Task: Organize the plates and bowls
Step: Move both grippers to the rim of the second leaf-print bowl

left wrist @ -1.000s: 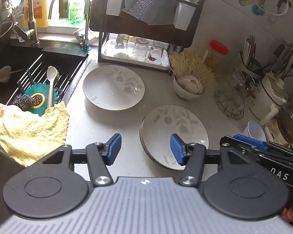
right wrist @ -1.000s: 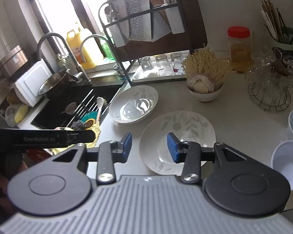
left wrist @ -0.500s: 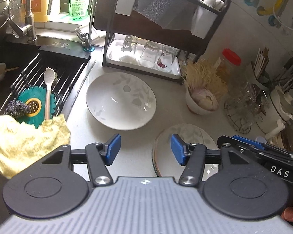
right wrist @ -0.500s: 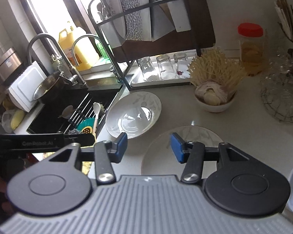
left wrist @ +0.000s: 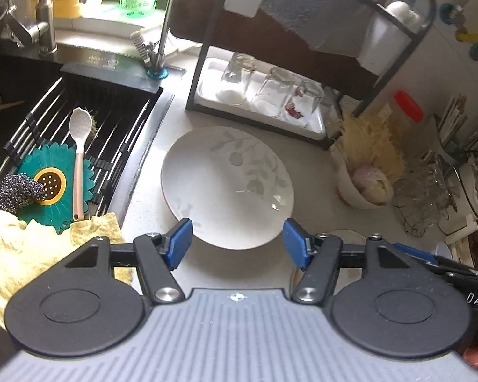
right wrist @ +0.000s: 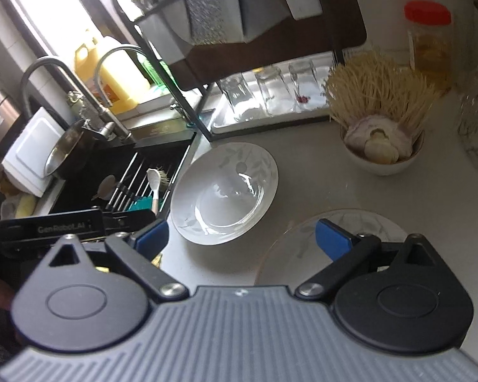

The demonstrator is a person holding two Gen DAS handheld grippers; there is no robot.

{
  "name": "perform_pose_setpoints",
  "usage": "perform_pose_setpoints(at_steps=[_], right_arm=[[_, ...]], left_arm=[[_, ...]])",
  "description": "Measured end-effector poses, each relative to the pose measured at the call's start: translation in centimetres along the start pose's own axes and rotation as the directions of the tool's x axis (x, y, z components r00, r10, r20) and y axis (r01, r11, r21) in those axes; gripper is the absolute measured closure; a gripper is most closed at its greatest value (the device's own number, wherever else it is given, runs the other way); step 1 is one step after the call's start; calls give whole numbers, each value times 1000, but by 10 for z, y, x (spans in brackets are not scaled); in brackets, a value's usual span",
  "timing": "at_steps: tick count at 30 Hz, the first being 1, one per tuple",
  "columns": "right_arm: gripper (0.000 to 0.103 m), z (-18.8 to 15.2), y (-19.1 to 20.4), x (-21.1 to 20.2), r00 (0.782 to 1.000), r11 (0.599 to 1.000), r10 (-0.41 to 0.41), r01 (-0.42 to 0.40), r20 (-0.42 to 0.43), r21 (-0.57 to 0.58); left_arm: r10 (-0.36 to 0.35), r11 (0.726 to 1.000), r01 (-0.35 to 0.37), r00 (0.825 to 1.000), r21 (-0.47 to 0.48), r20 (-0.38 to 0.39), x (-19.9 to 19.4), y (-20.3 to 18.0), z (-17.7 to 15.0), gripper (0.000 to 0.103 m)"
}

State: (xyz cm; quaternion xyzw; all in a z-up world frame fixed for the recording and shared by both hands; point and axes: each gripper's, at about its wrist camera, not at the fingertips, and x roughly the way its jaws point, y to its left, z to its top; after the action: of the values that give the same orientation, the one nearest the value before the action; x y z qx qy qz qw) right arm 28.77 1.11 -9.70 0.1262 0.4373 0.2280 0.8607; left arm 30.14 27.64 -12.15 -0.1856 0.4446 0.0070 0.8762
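- Spanning the background, the dark dish rack (left wrist: 302, 25) stands on our grey countertop (left wrist: 149, 172) with three upturned glasses (left wrist: 271, 92) on its white tray.
- We see the leaf-patterned deep plate (left wrist: 226, 184) lying on the counter beside the sink (left wrist: 89, 121), now nearer and larger in both views than half a second ago.
- We find the second, flatter plate (right wrist: 306, 238) just right of it, mostly hidden under the right gripper; a second ago it lay in full view.
- Our left gripper (left wrist: 237, 238) hangs over the deep plate's near rim, jaws spread wide and holding nothing, as before.
- Our right gripper (right wrist: 242, 234) is likewise released; its jaws have spread wider.
- Lettering reads "GenRobot.AI" on the left tool seen from the right wrist, and "DAS" on the right tool seen from the left.
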Motion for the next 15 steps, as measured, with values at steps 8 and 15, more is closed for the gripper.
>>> perform_pose_setpoints(at_steps=[8,15], right_arm=[[3,5,3,32,1000,999,-23,24,-17,46],[3,17,-1,59,999,996,-30,34,-45,83]], left_arm=[[9,1000,-8,1000,20,-28,28,26,17,24],[-5,1000,4,998,-19,-66,56,44,33,25]])
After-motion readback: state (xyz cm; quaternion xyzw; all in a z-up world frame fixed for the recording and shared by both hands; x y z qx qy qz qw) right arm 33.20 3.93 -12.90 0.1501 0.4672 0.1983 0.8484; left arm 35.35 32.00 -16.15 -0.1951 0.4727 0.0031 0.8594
